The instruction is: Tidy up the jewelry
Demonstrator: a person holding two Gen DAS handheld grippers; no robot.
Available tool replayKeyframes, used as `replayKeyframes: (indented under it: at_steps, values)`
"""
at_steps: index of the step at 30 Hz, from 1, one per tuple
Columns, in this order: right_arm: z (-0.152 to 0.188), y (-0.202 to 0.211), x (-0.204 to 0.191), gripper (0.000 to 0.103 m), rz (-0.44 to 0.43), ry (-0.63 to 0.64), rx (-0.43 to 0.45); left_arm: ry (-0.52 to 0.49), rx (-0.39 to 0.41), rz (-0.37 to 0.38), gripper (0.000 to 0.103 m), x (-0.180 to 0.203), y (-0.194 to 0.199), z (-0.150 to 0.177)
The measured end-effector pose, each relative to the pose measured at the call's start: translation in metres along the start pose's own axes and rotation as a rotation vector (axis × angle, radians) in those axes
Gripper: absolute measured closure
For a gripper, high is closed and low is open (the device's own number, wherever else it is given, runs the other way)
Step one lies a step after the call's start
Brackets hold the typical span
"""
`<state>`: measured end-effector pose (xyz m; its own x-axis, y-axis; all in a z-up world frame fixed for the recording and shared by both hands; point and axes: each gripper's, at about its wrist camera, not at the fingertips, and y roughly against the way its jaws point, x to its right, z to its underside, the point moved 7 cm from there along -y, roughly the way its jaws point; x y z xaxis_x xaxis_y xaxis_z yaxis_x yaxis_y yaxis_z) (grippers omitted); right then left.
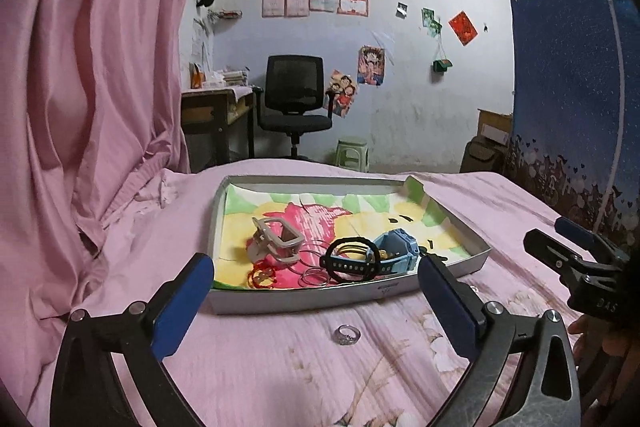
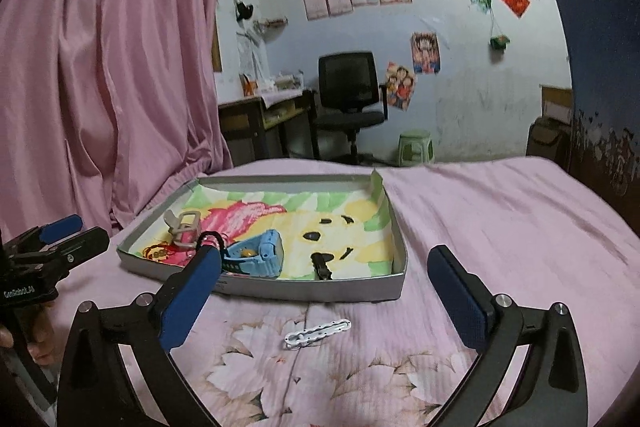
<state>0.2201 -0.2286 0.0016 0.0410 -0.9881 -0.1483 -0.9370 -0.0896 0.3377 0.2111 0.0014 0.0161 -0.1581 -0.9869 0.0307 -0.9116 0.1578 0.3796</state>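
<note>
While both claws gape, one ring (image 1: 348, 334), one white strap (image 2: 318, 333), perhaps four bangles (image 1: 314, 273)

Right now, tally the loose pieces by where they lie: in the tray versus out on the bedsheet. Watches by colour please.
In the tray:
Blue watch: 1
Grey watch: 1
Black watch: 1
Black hair clip: 1
Red string bracelet: 1
Thin wire bangles: a bunch, too tangled to count, tallied as 1

On the bedsheet:
Silver ring: 1
White strap: 1

Total: 8

Both grippers: black frames w/ silver screws, blue pads—left gripper (image 1: 316, 301), right gripper (image 2: 324, 297), white lettering.
</note>
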Motion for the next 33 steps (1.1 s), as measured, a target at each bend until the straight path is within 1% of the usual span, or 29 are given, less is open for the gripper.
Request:
replayKeyframes:
  at_steps: [8,11,15,18,22,27,33]
  values:
    - [-0.002,0.029,-0.01,0.001,0.027,0.077,0.107,0.018,0.022,-0.02,0.0,-0.005,0.013,0.006]
    - [-0.004,0.037,-0.015,0.001,0.032,0.108,0.137,0.022,0.012,-0.021,0.0,-0.006,0.014,0.009]
    - [-0.006,0.039,-0.02,0.001,0.035,0.14,0.144,0.028,-0.024,-0.019,0.0,-0.008,0.008,0.013]
    - [-0.004,0.035,-0.021,0.001,0.034,0.15,0.124,0.041,-0.082,-0.009,0.0,-0.011,-0.003,0.017]
    - [0.001,0.029,-0.02,0.001,0.034,0.148,0.091,0.058,-0.134,-0.001,0.0,-0.014,-0.013,0.023]
    - [0.007,0.016,-0.017,0.001,0.032,0.142,0.029,0.064,-0.207,0.015,0.0,-0.014,-0.027,0.033]
    - [0.018,-0.006,-0.01,0.001,0.021,0.112,-0.082,0.079,-0.295,0.043,0.001,-0.014,-0.043,0.044]
